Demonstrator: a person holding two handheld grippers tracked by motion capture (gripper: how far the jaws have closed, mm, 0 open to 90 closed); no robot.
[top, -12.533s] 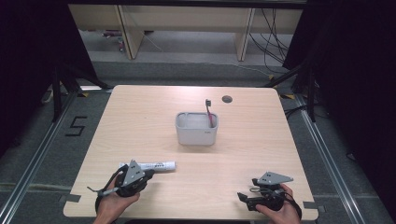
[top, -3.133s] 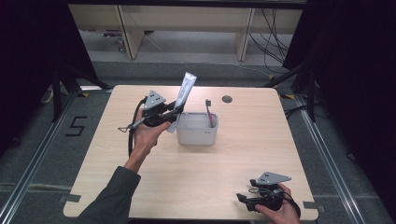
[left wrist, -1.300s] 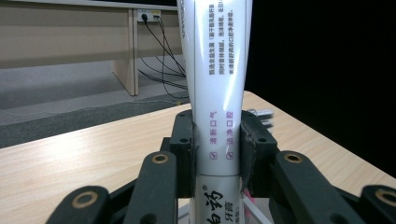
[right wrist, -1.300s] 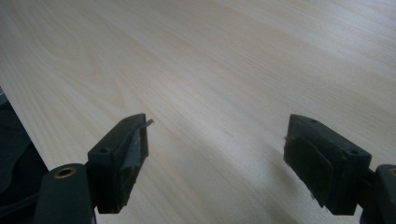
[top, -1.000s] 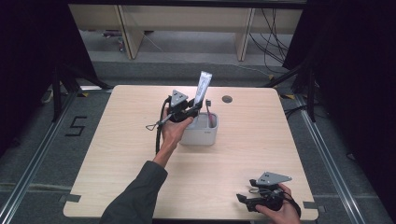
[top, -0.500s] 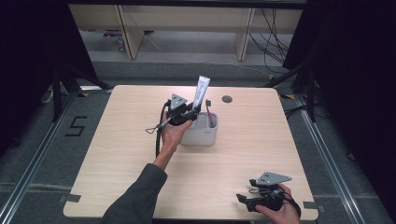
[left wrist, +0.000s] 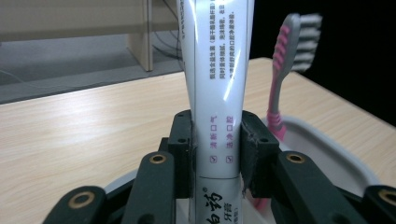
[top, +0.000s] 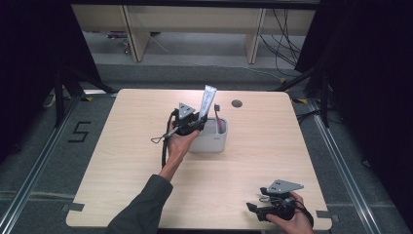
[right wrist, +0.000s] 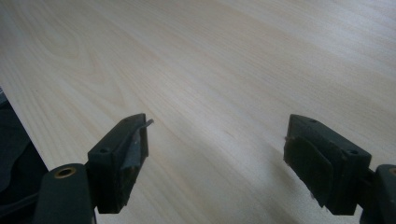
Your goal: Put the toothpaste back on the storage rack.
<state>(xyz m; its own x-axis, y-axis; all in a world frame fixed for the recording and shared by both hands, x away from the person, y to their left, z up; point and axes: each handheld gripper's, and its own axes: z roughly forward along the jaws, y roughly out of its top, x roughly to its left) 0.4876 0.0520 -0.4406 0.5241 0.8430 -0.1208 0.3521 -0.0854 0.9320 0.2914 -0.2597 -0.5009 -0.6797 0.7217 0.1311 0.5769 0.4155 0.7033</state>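
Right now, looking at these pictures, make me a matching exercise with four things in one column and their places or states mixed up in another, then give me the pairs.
Things:
1. toothpaste tube
2. toothbrush
3. right gripper
4. grey container

Places or states:
A. standing in the container, bristles up
B. open, low over the table's near right corner
C. clamped upright in the left gripper
D. sitting on the table near its middle

Pairs: 1-C, 2-A, 3-B, 4-D
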